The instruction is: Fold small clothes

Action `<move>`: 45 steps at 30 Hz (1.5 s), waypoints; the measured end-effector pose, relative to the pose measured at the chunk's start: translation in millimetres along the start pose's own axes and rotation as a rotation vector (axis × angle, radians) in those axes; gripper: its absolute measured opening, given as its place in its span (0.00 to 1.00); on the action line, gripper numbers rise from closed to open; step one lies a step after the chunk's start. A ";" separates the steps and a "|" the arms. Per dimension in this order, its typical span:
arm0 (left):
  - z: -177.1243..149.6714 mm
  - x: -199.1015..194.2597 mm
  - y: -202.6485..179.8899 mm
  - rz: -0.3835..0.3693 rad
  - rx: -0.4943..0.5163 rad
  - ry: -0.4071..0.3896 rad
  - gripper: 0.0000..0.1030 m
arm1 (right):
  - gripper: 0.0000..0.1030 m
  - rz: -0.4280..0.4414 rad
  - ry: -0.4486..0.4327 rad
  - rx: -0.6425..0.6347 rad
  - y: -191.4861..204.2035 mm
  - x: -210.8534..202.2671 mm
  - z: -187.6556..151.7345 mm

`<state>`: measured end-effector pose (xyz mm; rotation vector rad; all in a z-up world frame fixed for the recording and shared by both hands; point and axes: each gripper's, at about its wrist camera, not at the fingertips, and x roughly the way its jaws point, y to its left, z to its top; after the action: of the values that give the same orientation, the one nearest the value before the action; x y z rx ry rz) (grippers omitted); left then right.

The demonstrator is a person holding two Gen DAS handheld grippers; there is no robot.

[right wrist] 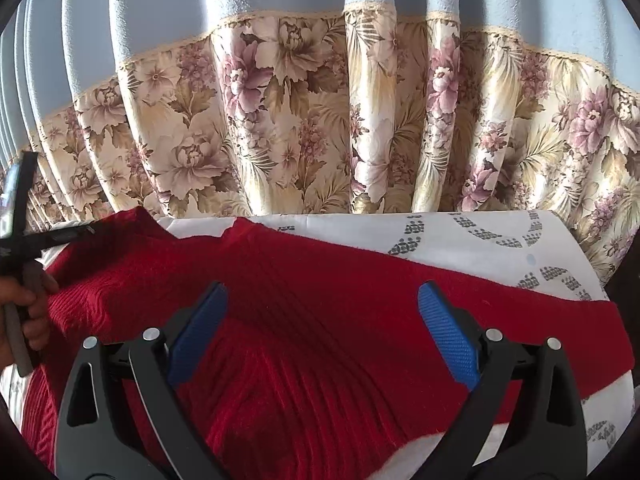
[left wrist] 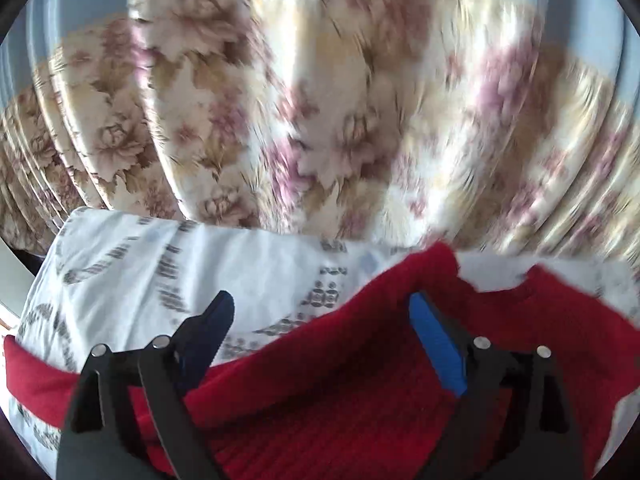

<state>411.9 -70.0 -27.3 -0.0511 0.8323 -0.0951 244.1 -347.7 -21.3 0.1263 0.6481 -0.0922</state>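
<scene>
Jaws wide open and empty on both left gripper and right gripper, hovering mid-frame over red sweater, probably picking grab spots.

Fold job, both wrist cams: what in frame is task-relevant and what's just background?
In play:
- red ribbed knit garment, spread out flat
- left gripper, open above the garment
- right gripper, open above the garment
- patterned white sheet, the surface under the garment

Background:
- floral curtain with a plain blue upper part, hanging behind
</scene>
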 end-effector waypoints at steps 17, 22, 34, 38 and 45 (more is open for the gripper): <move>-260.6 -234.3 81.5 0.057 0.049 -0.048 0.87 | 0.97 0.113 0.010 0.032 -5.8 -199.4 -166.7; -304.9 -250.1 72.3 0.083 0.074 0.000 0.87 | 0.97 0.090 0.041 0.030 -0.4 -219.7 -201.7; -322.0 -240.4 65.3 0.026 0.017 0.041 0.87 | 0.96 0.086 0.134 0.046 9.2 -210.2 -232.1; -322.7 -237.9 56.2 -0.024 0.008 0.059 0.55 | 0.79 0.108 0.197 0.052 10.4 -200.1 -233.4; -322.5 -244.3 38.9 -0.090 0.048 0.043 0.15 | 0.25 0.139 0.191 -0.045 28.7 -205.1 -236.3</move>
<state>12.1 -8.4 -67.6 -0.0412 0.8701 -0.2018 -55.8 -275.4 -80.9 0.1378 0.8296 0.0693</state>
